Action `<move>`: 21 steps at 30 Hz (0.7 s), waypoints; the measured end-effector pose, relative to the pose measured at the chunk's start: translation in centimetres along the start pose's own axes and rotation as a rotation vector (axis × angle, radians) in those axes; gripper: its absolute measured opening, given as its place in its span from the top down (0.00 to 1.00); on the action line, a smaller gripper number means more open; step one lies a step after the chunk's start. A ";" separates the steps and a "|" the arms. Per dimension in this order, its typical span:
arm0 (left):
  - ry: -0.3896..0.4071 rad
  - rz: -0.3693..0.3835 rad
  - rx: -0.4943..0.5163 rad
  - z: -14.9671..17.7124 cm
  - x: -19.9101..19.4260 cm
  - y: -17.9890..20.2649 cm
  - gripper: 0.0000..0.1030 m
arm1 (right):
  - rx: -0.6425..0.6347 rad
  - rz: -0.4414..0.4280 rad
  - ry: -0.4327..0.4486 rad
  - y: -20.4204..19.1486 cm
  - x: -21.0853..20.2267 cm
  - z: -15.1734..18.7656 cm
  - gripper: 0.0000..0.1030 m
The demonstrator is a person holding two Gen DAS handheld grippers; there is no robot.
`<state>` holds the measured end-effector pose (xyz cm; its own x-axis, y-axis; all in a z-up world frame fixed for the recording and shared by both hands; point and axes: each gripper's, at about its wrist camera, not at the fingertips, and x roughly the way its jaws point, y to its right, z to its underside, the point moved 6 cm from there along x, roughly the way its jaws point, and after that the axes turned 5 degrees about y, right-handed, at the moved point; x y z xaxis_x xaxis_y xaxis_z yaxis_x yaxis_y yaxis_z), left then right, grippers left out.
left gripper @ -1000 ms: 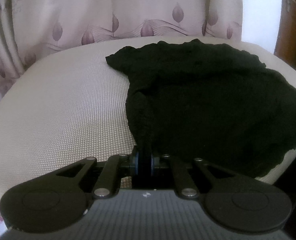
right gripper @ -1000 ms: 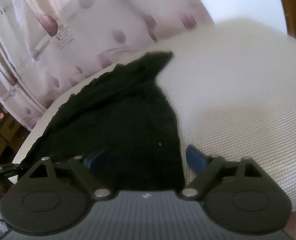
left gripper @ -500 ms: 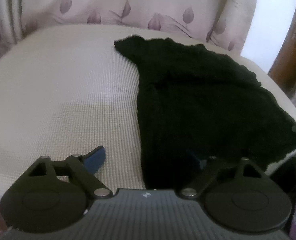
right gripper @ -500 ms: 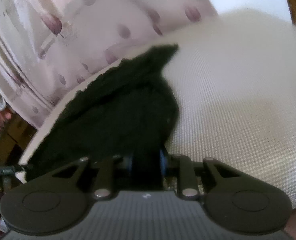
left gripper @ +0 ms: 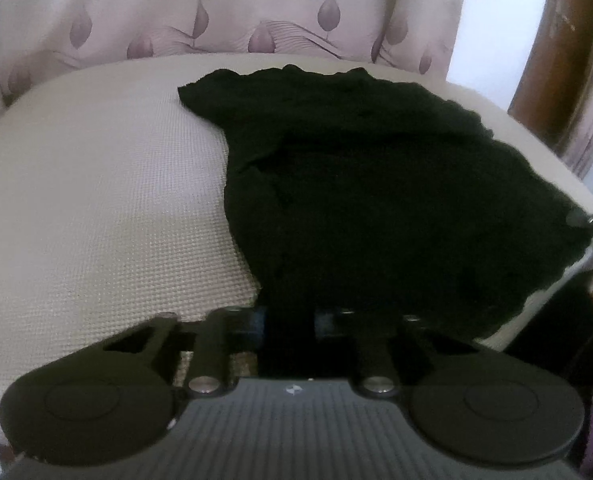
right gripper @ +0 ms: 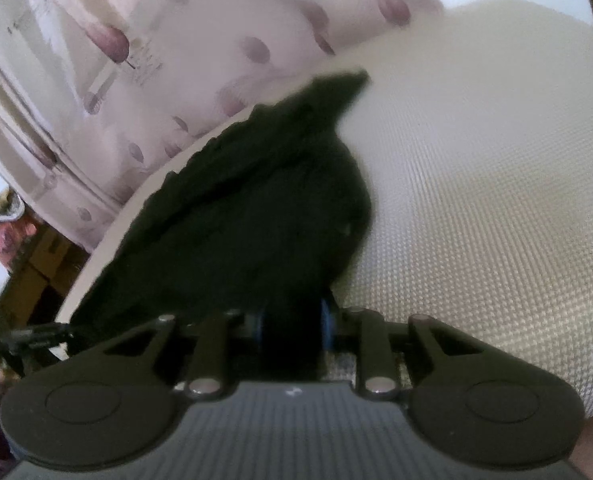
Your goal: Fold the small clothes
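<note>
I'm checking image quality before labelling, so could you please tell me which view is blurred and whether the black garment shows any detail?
Left wrist view: fairly sharp, the woven surface clearly textured, but the black garment reads as a near-featureless dark mass. Right wrist view: softer, the curtain smeared, the garment's far edge fuzzy, bright washout at top right. Both views bow from fisheye.

There is one black cloth (left gripper: 376, 200), and it is the only piece of clothing to count. It lies on one white worktop (left gripper: 96, 200) with a bumpy weave. There are two grippers: the left gripper (left gripper: 288, 320) and the right gripper (right gripper: 292, 320). Each one has two blue pads (right gripper: 325, 320), so that makes four pads in all. Behind the worktop hangs one pink curtain (left gripper: 256, 8) with purple leaf shapes on it.
</note>
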<state>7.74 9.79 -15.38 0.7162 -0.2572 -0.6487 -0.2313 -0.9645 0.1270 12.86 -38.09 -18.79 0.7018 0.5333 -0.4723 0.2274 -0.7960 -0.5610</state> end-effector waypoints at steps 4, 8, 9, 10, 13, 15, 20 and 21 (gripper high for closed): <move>0.017 0.033 -0.068 -0.4 -0.1 0.1 0.90 | 0.062 -0.063 0.049 -0.6 -0.3 -0.5 0.89; 0.050 0.064 -0.121 -1.7 -0.4 -0.1 0.90 | 0.130 -0.121 0.086 -0.9 -0.6 -1.5 0.89; 0.059 0.066 -0.130 -2.0 -0.5 -0.2 0.90 | 0.142 -0.134 0.092 -1.0 -0.6 -1.8 0.89; 0.071 0.073 -0.144 -2.3 -0.7 -0.4 0.90 | 0.163 -0.151 0.105 -1.1 -0.7 -2.1 0.89; 0.101 0.076 -0.168 -2.9 -1.2 -0.7 0.90 | 0.200 -0.191 0.140 -1.3 -1.1 -3.0 0.89; 0.120 0.078 -0.177 -3.4 -1.4 -0.7 0.90 | 0.223 -0.211 0.158 -1.4 -1.3 -3.5 0.89; 0.165 0.088 -0.222 -4.2 -1.7 -1.4 0.90 | 0.247 -0.245 0.190 -1.9 -1.1 -4.8 0.89; 0.180 0.094 -0.239 -4.4 -1.8 -1.6 0.90 | 0.255 -0.254 0.196 -1.9 -1.0 -5.0 0.89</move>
<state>9.69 11.50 -11.09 0.8090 -0.3316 -0.4854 -0.1561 -0.9172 0.3665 15.07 -38.51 -13.85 0.7659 0.6193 -0.1726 0.2525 -0.5366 -0.8052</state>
